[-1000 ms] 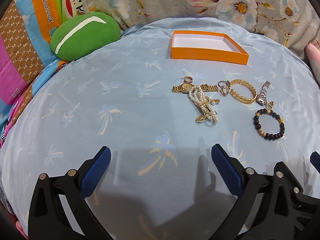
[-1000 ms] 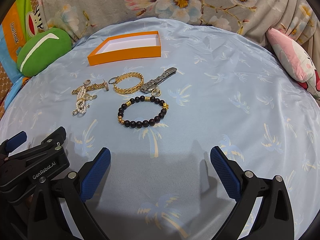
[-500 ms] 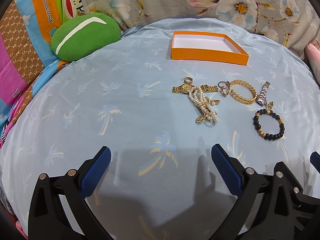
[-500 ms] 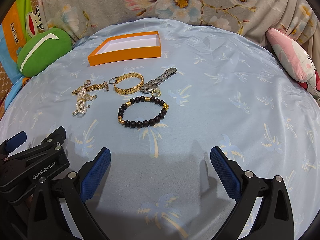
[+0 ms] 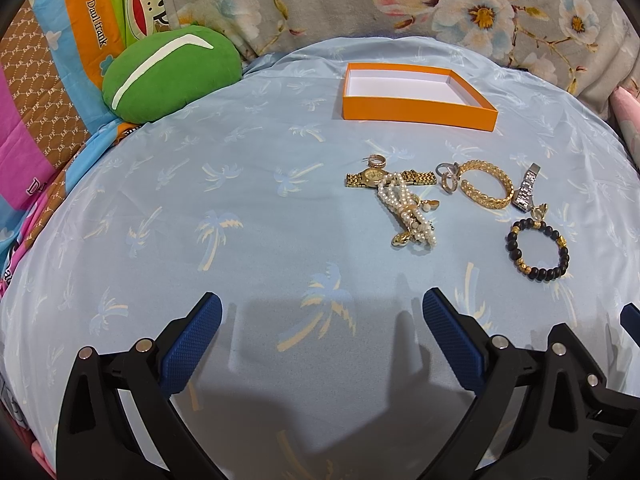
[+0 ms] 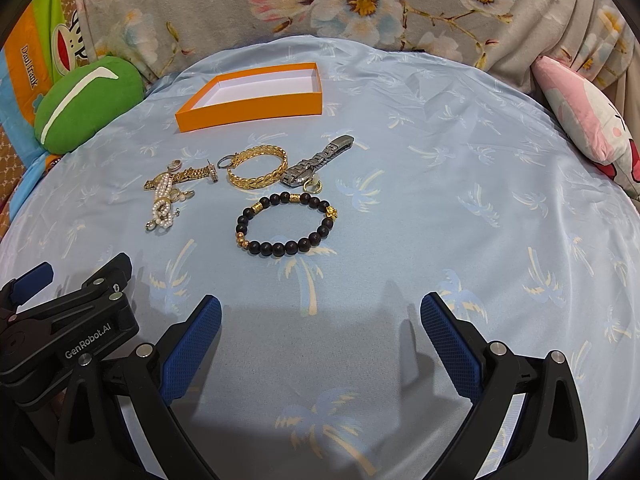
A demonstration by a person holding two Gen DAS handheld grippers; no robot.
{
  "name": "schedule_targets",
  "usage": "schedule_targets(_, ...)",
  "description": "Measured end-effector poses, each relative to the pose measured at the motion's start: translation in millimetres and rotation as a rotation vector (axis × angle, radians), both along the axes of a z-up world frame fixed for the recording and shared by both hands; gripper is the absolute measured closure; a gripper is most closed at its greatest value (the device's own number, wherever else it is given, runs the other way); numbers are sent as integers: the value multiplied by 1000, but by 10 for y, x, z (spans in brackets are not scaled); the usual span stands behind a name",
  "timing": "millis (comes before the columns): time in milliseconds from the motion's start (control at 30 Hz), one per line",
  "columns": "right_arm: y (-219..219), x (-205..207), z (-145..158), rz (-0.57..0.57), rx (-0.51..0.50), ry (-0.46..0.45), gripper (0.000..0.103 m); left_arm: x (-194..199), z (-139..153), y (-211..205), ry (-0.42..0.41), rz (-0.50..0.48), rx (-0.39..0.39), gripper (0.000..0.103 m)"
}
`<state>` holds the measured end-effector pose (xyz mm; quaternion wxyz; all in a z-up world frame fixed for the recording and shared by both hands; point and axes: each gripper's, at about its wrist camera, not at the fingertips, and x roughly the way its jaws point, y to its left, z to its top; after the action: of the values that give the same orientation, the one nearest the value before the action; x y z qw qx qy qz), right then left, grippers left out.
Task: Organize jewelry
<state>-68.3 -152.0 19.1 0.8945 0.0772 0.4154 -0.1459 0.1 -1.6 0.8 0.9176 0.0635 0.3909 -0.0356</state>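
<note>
An empty orange box (image 5: 416,110) (image 6: 256,110) with a white inside sits at the back of the blue cloth. In front of it lie a gold watch (image 5: 370,177), a pearl strand (image 5: 408,212) (image 6: 162,204), a gold bangle (image 5: 486,188) (image 6: 258,168), a silver watch (image 5: 526,190) (image 6: 318,160), small rings (image 5: 448,174) and a black bead bracelet (image 5: 538,250) (image 6: 286,224). My left gripper (image 5: 320,320) is open and empty, short of the pearls. My right gripper (image 6: 320,320) is open and empty, short of the bead bracelet.
A green cushion (image 5: 168,72) (image 6: 86,100) lies at the back left. A pink plush pillow (image 6: 588,120) lies at the right. Floral fabric (image 6: 360,0) rises behind the blue cloth. The left gripper's body (image 6: 68,328) shows at the lower left of the right wrist view.
Both views have shifted very slightly. The jewelry and box lie where they were and both grippers stay open.
</note>
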Motion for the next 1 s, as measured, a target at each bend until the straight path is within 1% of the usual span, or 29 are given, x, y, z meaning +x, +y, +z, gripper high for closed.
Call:
schedule_targets(867,-2,0,-7,5,4,1,5,5,20,18,-5,5,2,5)
schedule_targets(1000,16,34,15,24,21,5,6,58,51,106,3,20,-27,5)
